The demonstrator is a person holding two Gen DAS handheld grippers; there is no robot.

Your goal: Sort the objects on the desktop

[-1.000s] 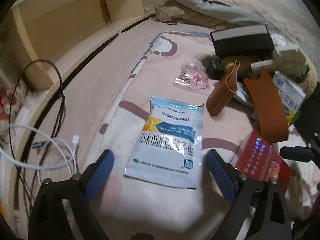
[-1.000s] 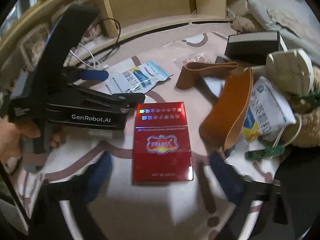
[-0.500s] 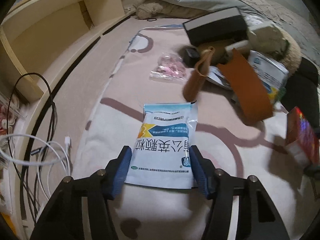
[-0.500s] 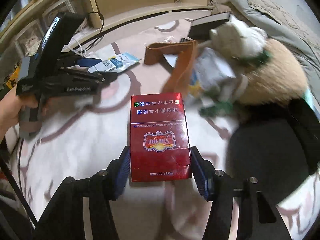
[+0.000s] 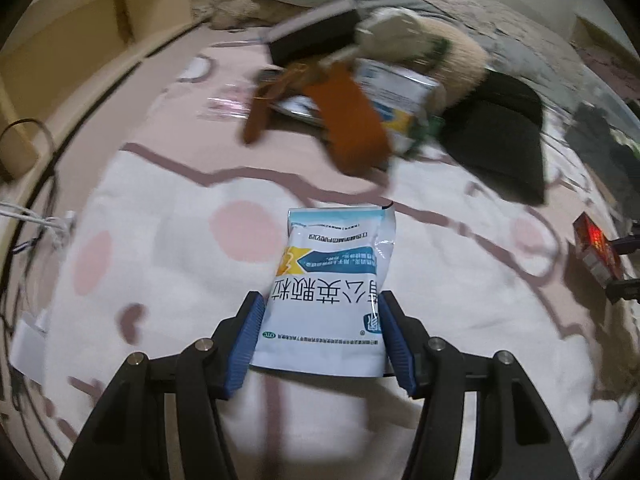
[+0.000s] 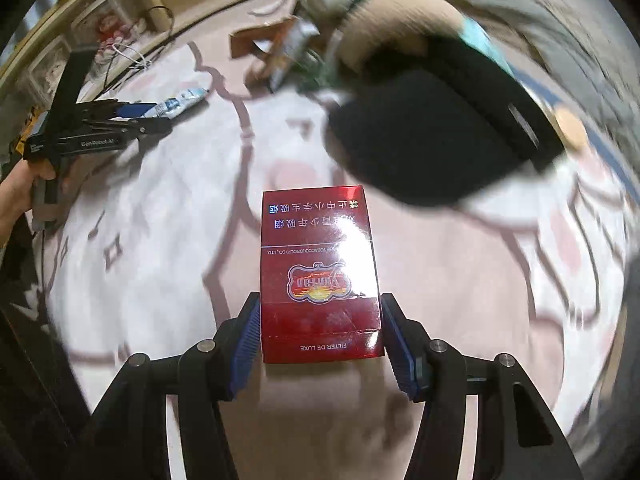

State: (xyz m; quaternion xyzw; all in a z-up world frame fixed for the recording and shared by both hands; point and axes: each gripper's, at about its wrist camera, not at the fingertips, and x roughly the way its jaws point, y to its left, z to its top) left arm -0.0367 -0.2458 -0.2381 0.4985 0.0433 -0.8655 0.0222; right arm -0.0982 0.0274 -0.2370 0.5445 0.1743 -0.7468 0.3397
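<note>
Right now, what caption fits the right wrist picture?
Right gripper clamps a shiny red cigarette box above the pink patterned blanket.

Your red cigarette pack (image 6: 319,276) reads "FILTER DE LUXE" and "TOBACCO (GROUP) CO., LTD." The left gripper (image 6: 120,114) reads "GenRobot.AI". The sachet (image 5: 328,296) has an "OTC" mark.

2 tongs (image 5: 320,344), 1 white sachet (image 5: 332,292), 1 red cig pack (image 6: 318,276), 2 brown straps (image 5: 348,120).
</note>
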